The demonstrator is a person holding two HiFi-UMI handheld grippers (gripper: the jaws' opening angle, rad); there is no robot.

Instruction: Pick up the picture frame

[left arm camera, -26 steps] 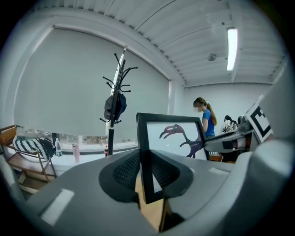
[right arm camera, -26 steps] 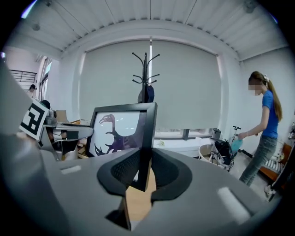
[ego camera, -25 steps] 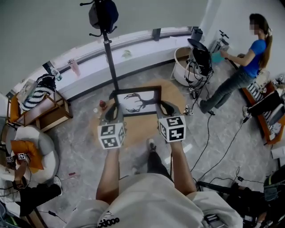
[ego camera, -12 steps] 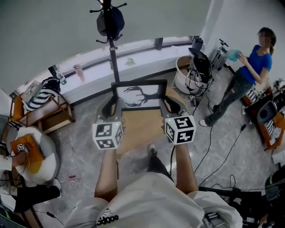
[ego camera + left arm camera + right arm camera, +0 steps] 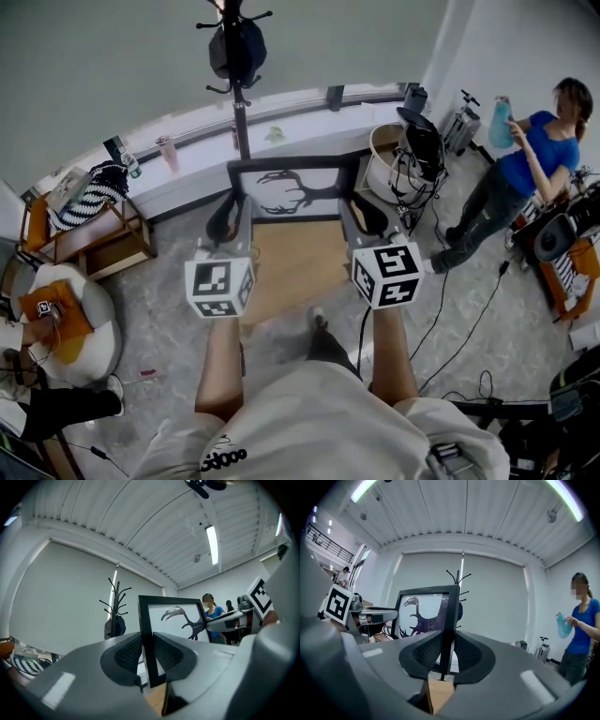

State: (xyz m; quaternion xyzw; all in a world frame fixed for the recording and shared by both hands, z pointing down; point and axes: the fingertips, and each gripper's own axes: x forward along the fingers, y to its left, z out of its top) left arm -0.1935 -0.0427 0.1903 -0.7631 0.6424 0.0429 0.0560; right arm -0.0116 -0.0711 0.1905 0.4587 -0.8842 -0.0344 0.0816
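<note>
Left gripper [image 5: 228,223], right gripper [image 5: 367,217] clamp side edges of picture frame [image 5: 292,192], upright above wooden table [image 5: 291,272]. Left jaws opening on edge: thin hold may slip, frame could tilt or drop.

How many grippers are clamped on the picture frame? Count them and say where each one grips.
2. The left gripper is shut on the left edge of the picture frame; the right gripper is shut on its right edge. Neither is hidden.
</note>
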